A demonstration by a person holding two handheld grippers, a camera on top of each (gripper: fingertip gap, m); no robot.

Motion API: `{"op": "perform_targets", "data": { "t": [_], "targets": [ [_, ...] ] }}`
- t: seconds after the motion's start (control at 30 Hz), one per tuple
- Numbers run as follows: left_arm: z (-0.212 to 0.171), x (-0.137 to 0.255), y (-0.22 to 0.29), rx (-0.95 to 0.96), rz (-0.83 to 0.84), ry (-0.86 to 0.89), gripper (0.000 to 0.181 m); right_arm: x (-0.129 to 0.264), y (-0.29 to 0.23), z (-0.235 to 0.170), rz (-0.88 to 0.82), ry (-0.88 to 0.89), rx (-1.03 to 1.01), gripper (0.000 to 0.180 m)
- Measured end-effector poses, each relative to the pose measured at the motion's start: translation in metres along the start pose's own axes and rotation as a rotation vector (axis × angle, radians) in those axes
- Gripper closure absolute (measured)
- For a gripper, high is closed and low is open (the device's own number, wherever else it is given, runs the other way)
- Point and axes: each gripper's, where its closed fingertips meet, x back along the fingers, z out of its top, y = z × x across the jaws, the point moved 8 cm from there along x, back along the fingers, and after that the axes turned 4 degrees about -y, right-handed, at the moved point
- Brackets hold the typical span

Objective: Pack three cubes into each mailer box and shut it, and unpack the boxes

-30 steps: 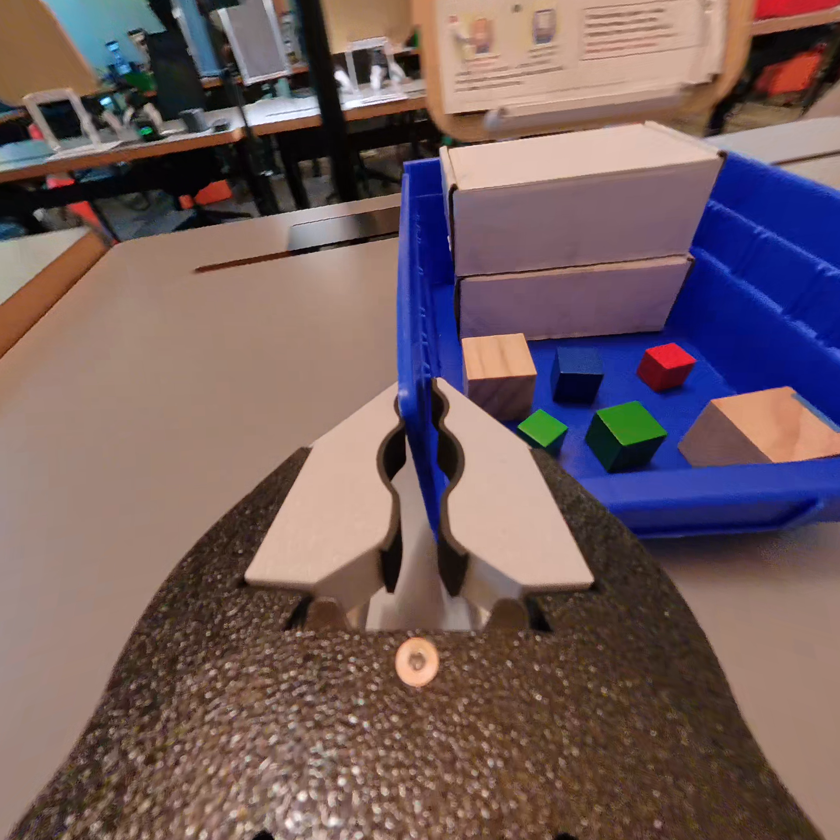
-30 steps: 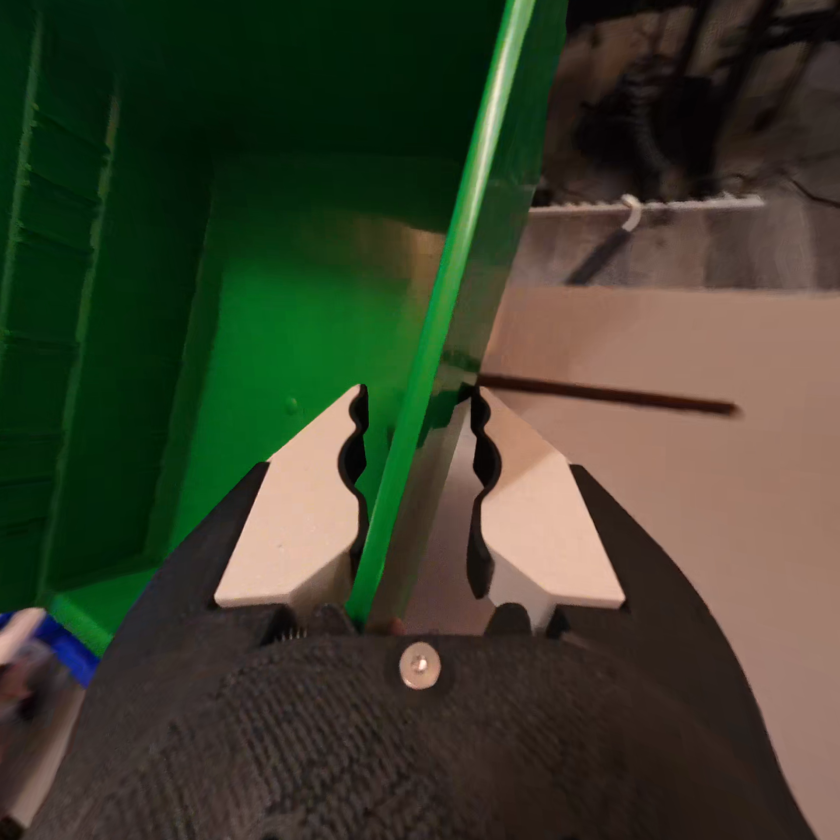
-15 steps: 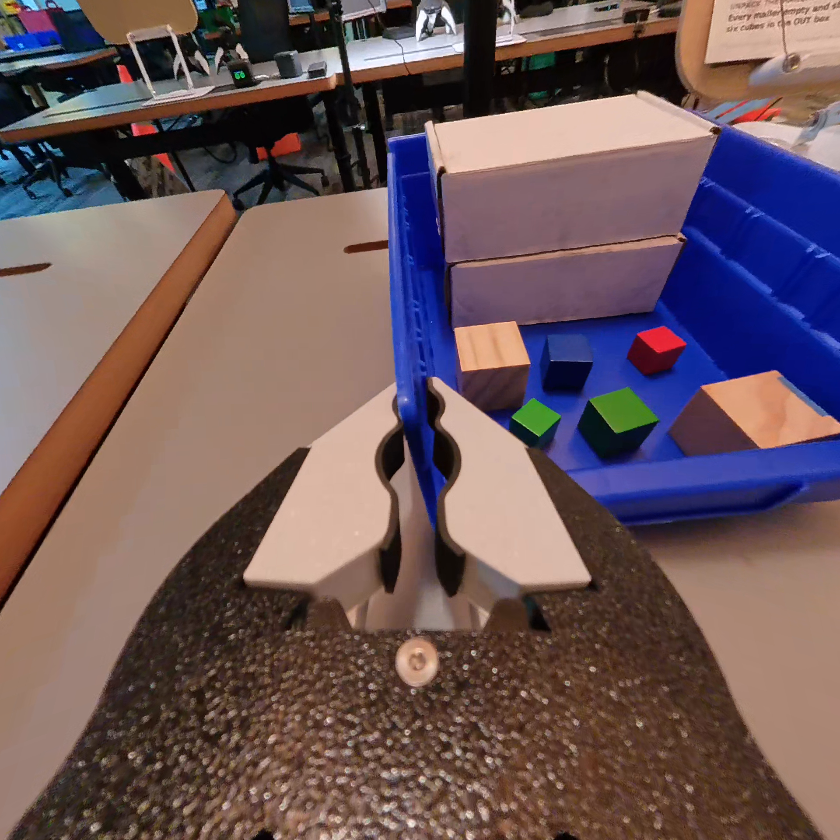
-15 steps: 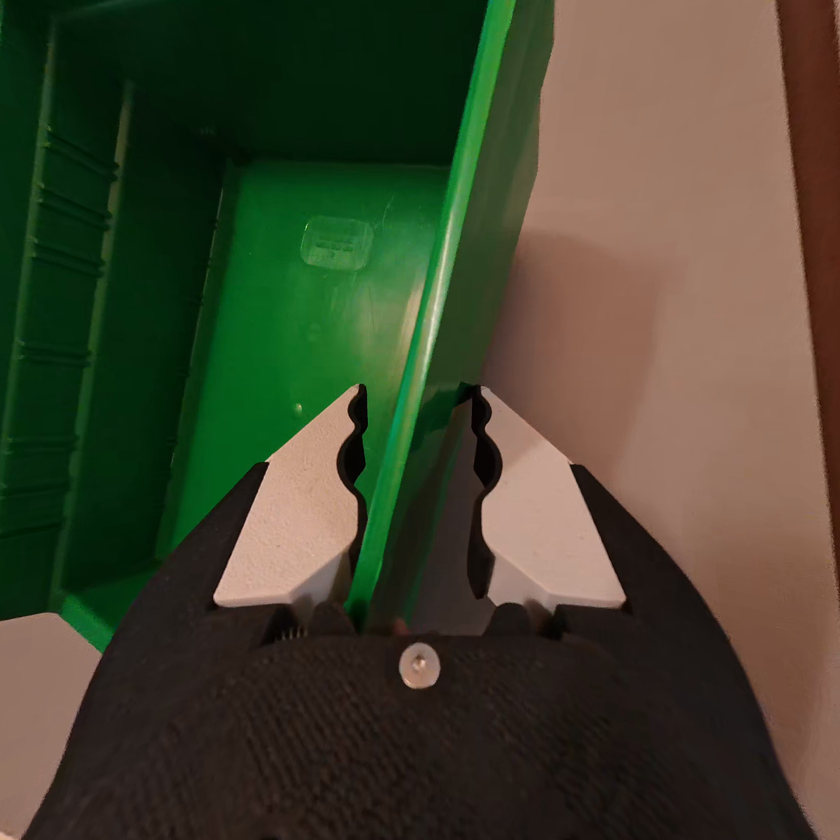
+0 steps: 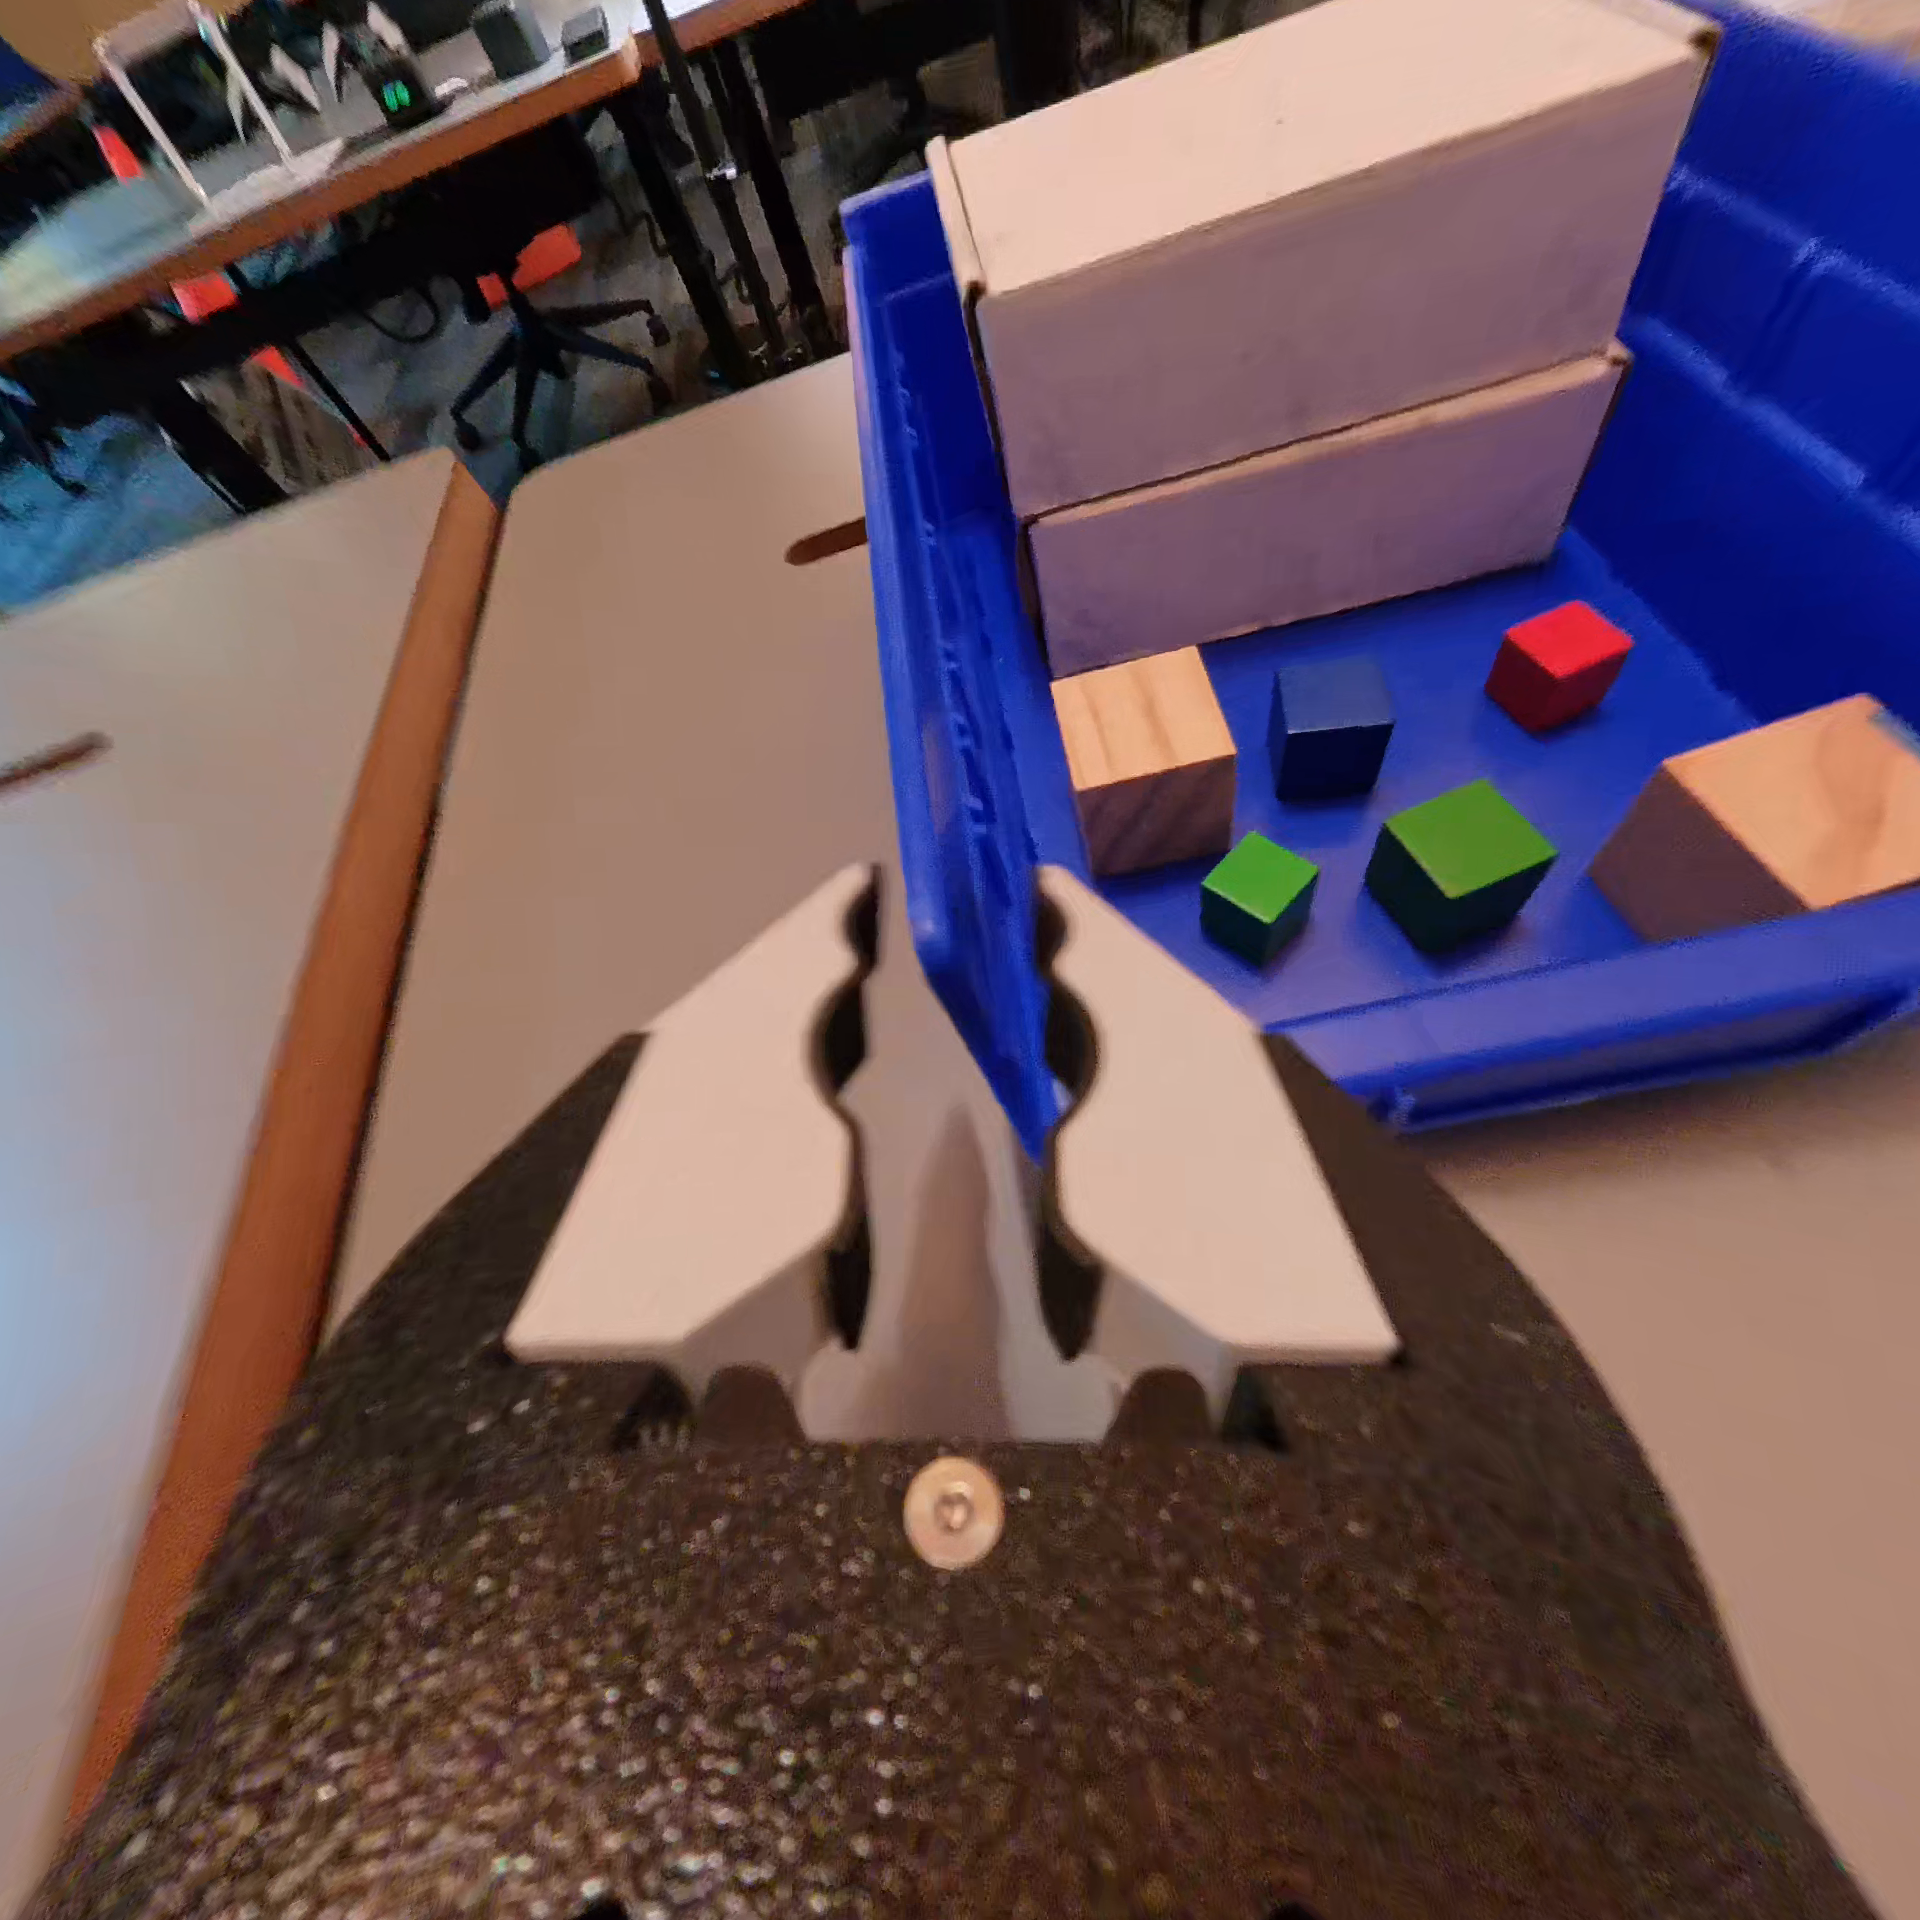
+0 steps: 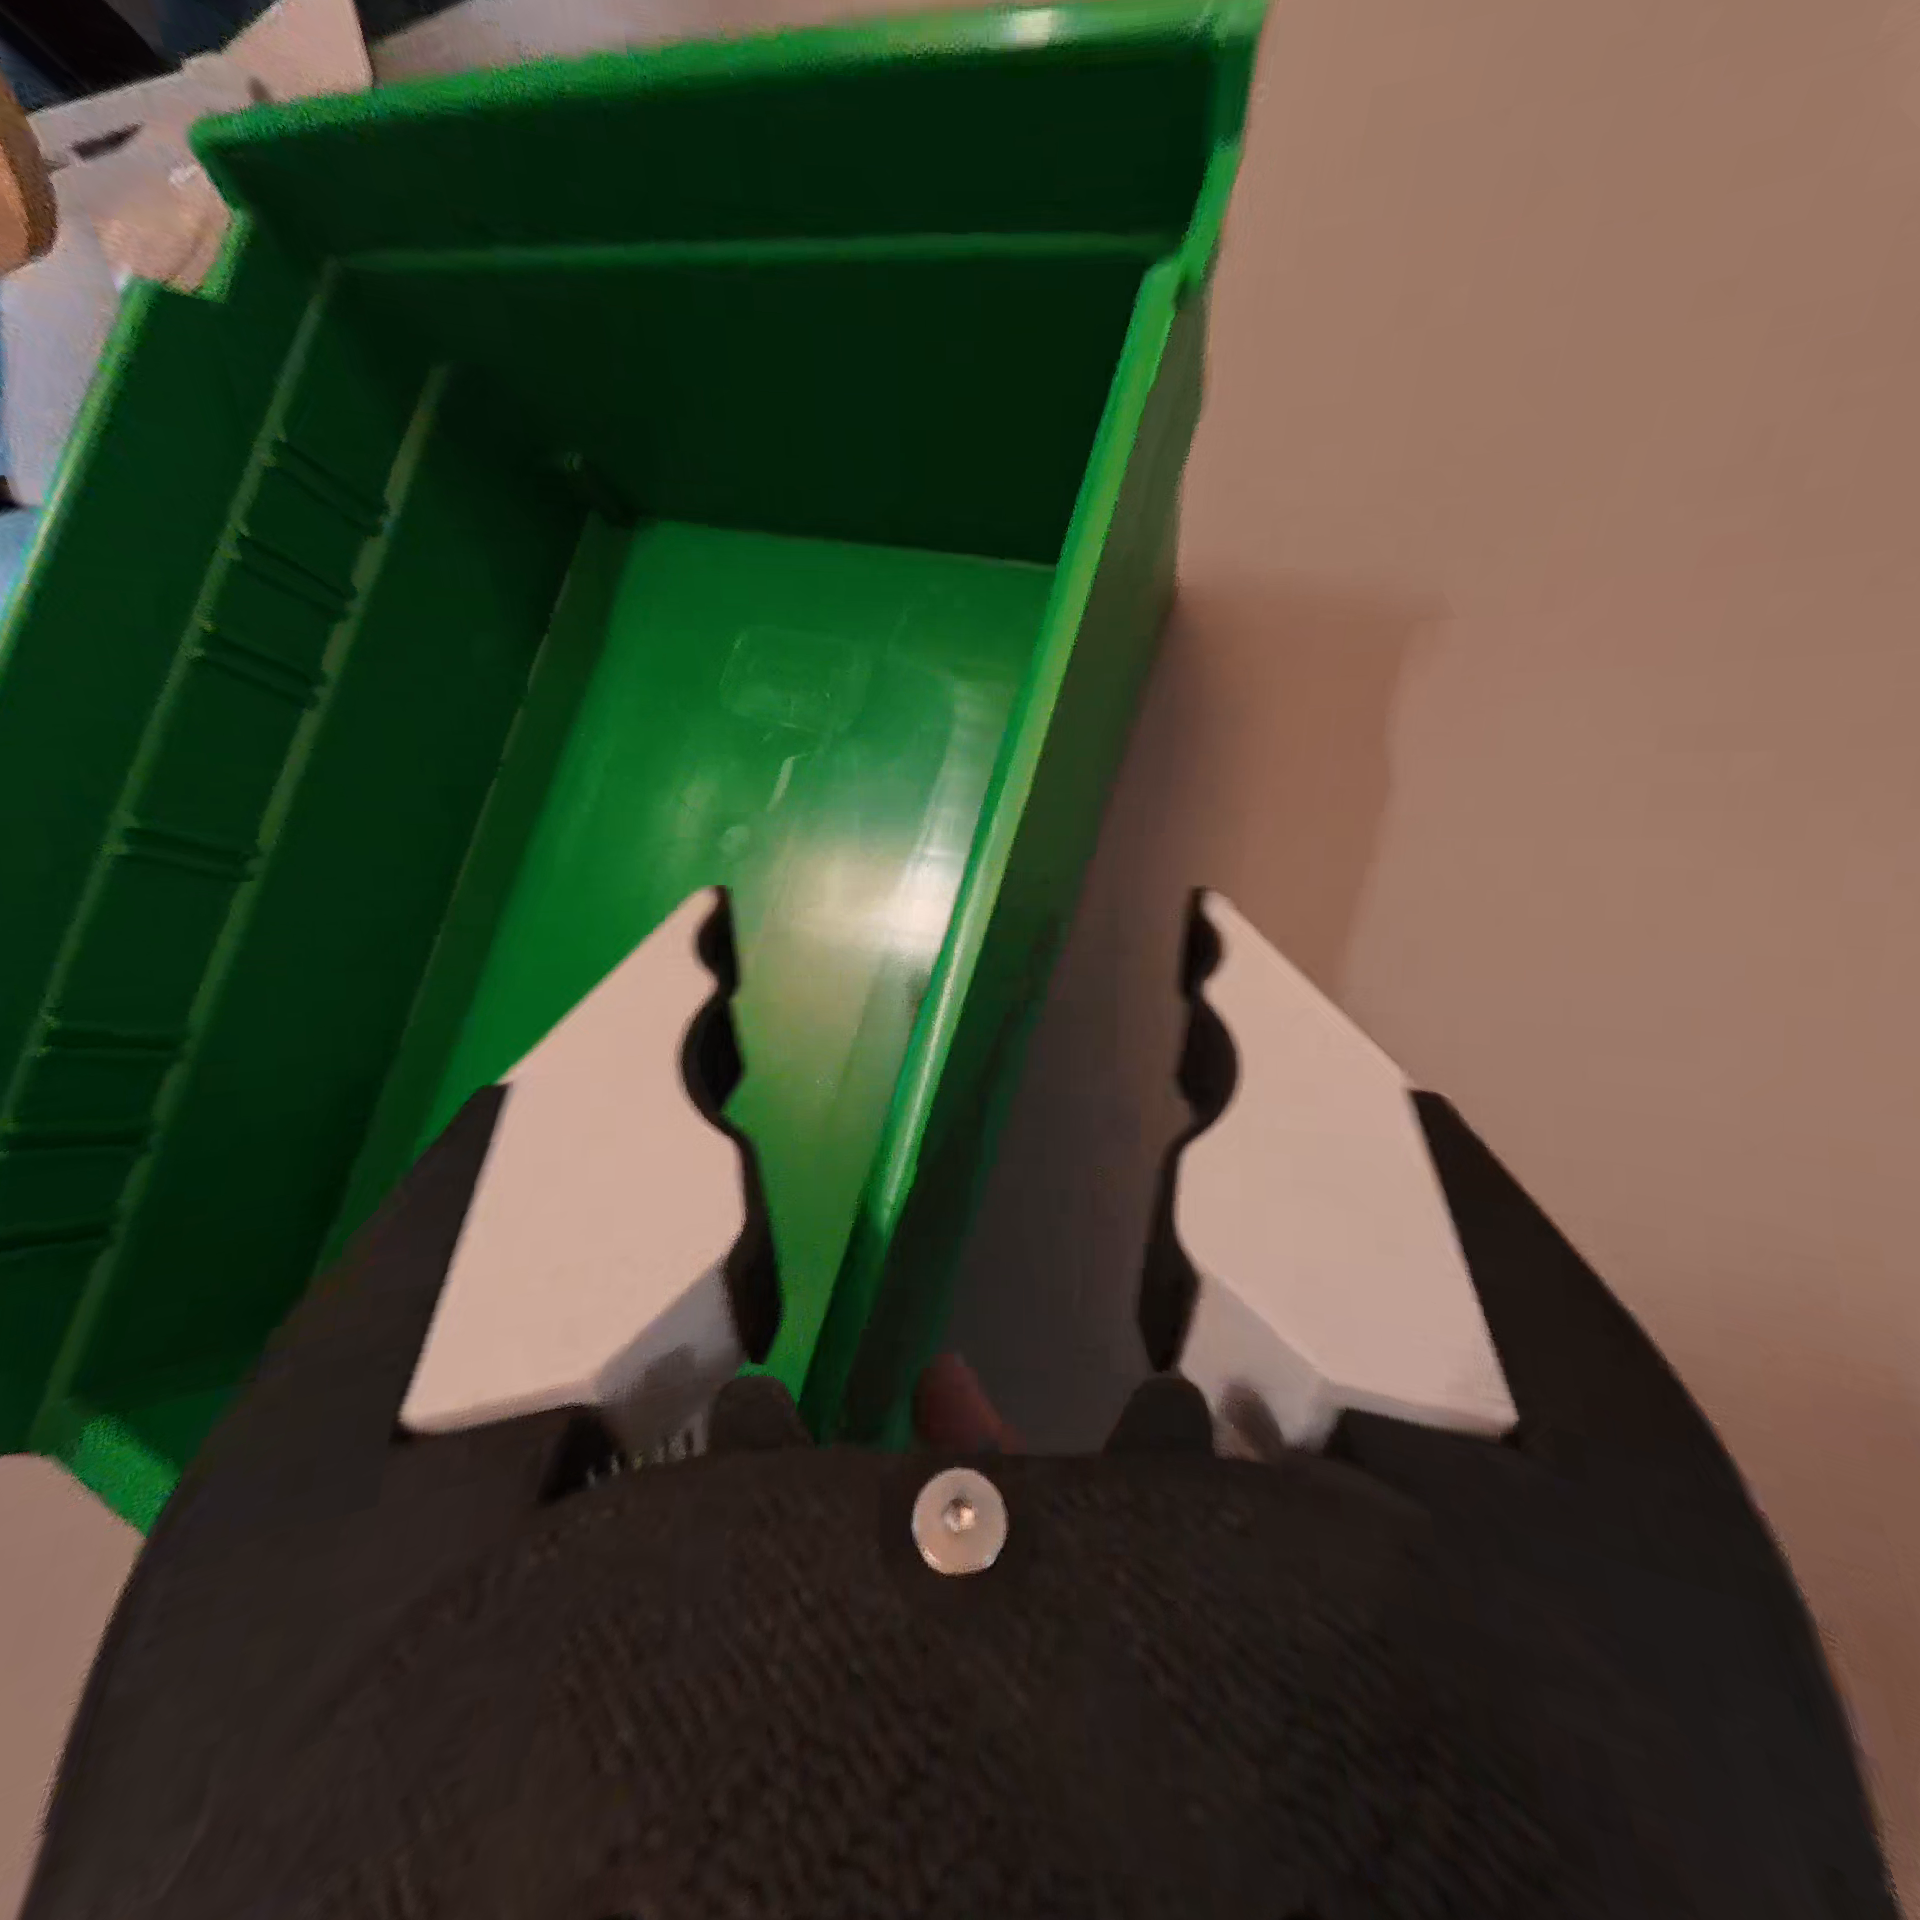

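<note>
left gripper [image 5: 956, 904]: fingers parted, straddling blue bin [image 5: 940, 748] wall
right gripper [image 6: 961, 904]: wide, green bin [image 6: 1023, 810] wall between
mailer boxes [image 5: 1299, 343]: stacked, closed, in blue bin
cubes [image 5: 1455, 873]: loose just beside them

Grey table [image 5: 644, 727] carries blue bin [image 5: 1579, 1023], green bin [image 6: 665, 156].

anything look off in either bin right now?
Nothing damaged or spilled. The two mailer boxes are stacked shut at the back of the blue bin, upper one slightly askew. Six cubes lie loose in front. The green bin is empty. Both grippers straddle bin walls, unclamped.
</note>
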Motion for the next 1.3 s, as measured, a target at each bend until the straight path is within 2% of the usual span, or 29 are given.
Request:
{"op": "perform_targets", "data": {
  "t": [0.07,0.1,0.2,0.23,0.3,0.5,0.57,0.73,0.87,1.0,1.17,1.3],
  "targets": [
    [0.018,0.01,-0.004,-0.094,0.02,0.012,0.125,0.022,0.005,0.009,-0.109,0.062,0.055,0.069],
    [0.032,0.017,-0.005,-0.124,0.004,0.042,0.109,0.037,0.005,0.012,-0.152,0.103,0.101,0.063],
    [0.078,0.025,-0.001,-0.198,-0.115,0.051,0.083,0.085,-0.013,0.011,-0.229,0.246,0.219,0.061],
    [0.091,0.022,0.002,-0.22,-0.167,0.002,0.071,0.097,-0.025,0.007,-0.218,0.299,0.243,0.059],
    [0.116,0.01,0.012,-0.301,-0.269,-0.114,0.06,0.11,-0.06,-0.008,-0.1,0.34,0.322,0.058],
    [0.177,-0.041,0.039,-0.787,-0.374,-0.301,0.065,0.113,-0.166,-0.082,0.255,0.35,0.576,0.063],
    [0.193,-0.061,0.048,-0.911,-0.35,-0.347,0.063,0.114,-0.186,-0.104,0.301,0.363,0.613,0.068],
    [0.204,-0.111,0.068,-1.122,-0.35,-0.543,0.065,0.111,-0.212,-0.157,0.376,0.313,0.652,0.067],
    [0.208,-0.144,0.075,-1.122,-0.408,-0.647,0.067,0.118,-0.207,-0.18,0.33,0.262,0.733,0.067],
    [0.206,-0.161,0.078,-1.11,-0.494,-0.753,0.065,0.114,-0.19,-0.192,0.269,0.23,0.697,0.065],
    [0.204,-0.175,0.076,-1.059,-0.592,-0.824,0.058,0.107,-0.191,-0.189,0.313,0.23,0.683,0.066],
    [0.199,-0.179,0.075,-1.009,-0.658,-0.858,0.061,0.098,-0.189,-0.18,0.294,0.219,0.681,0.067]
  ]
}}
